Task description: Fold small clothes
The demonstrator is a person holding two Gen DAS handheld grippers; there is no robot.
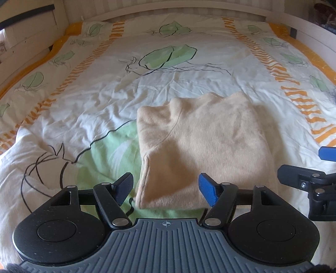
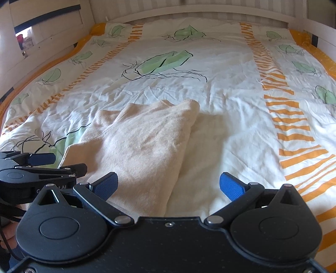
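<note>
A cream knitted sweater [image 1: 199, 142] lies folded into a rough rectangle on the bed, with its neckline at the far end. My left gripper [image 1: 166, 189] hovers open over the sweater's near left corner, and its pads touch no cloth. In the right wrist view the same sweater [image 2: 142, 147] runs from the centre to the lower left. My right gripper [image 2: 168, 187] stands open over the sweater's near right edge and grips nothing. Each gripper shows in the other's view: the right gripper [image 1: 310, 163] at the right edge, the left gripper [image 2: 61, 163] at the left edge.
The bed is covered by a wrinkled white duvet [image 1: 168, 88] printed with green leaves and orange striped bands [image 2: 289, 117]. A white bed frame [image 1: 210, 8] runs along the far end. Part of a hand [image 2: 6, 237] shows at the lower left.
</note>
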